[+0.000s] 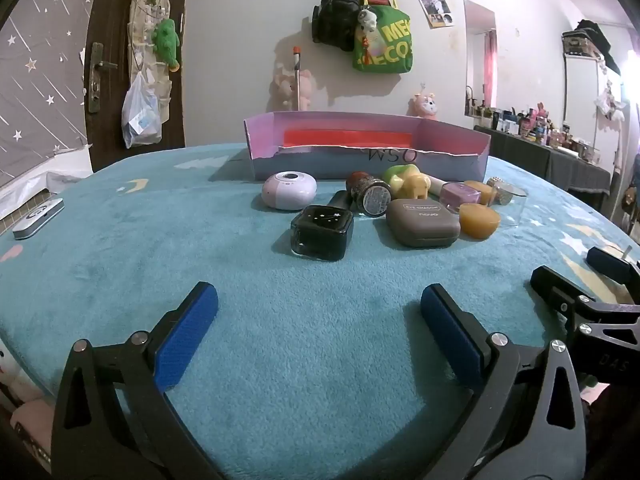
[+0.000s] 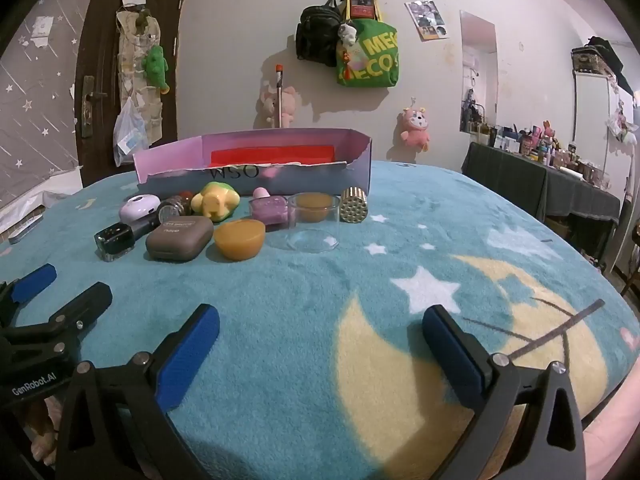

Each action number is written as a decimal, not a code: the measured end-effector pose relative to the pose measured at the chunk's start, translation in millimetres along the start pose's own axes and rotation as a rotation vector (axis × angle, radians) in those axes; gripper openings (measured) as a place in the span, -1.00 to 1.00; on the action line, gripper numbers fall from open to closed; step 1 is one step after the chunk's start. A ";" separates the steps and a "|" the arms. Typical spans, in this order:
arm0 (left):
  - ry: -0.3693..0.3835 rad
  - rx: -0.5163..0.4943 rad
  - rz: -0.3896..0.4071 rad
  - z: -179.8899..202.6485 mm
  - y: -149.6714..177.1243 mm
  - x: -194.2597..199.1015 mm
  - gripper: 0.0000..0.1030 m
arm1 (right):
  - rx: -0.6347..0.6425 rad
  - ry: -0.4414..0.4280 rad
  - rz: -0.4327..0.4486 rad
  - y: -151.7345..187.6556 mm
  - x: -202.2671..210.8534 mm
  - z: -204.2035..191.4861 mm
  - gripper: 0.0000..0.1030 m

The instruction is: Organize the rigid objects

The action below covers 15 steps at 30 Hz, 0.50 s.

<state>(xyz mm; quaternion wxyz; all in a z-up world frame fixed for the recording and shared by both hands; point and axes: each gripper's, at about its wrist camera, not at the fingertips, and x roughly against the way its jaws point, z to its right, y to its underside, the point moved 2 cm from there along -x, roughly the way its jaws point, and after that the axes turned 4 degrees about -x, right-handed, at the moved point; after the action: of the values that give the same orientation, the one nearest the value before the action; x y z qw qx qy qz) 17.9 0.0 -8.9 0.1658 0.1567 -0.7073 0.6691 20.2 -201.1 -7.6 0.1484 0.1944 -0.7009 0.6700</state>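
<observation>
**Two spread grippers, a cluster of small things before a torn box**

Two grippers hover low over the teal plush blanket (image 1: 120, 264) with its stars and yellow moon; the left gripper (image 1: 318, 312) has its blue-padded jaws spread wide with only blanket between them; the right gripper (image 2: 320, 332) stands just as wide and just as empty, a little to the right of its partner and close beside it.

Beyond them, near the far edge of the blanket, sits a long shallow cardboard box (image 1: 452, 160) with a torn front wall, a pinkish inside and a red sheet lying in it; the small rigid things lie huddled just in front of that box, well apart from both grippers. From the left there is a round lilac plastic case (image 1: 289, 191); a square dark glass bottle with star specks (image 1: 322, 232), nearest the left gripper; a dark cylindrical jar lying on its side (image 1: 370, 194); a flat grey-brown eye-shadow compact (image 1: 422, 222); a yellow-green elephant toy (image 1: 406, 182) behind it; a small pink-purple square tub (image 1: 460, 196); an amber dome-shaped block (image 2: 239, 239); a clear plastic cup on its side (image 2: 314, 220) with a second amber piece showing through it; and a gold metallic cylinder with a studded end (image 2: 354, 205) furthest right, just beside the box's corner.
</observation>
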 end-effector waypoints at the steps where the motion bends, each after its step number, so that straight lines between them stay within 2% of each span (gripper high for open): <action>1: 0.001 0.001 0.000 -0.1 0.0 0.1 1.00 | 0.006 0.003 0.001 0.0 0.0 -0.3 1.00; 15: 0.000 0.000 -0.004 0.0 0.0 -0.1 1.00 | 0.009 0.005 -0.002 -0.3 0.1 -0.5 1.00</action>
<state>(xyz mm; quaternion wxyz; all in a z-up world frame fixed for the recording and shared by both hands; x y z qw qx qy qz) 18.0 0.0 -9.0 0.1669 0.1580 -0.7069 0.6689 20.2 -200.6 -7.3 0.1499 0.1941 -0.6973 0.6735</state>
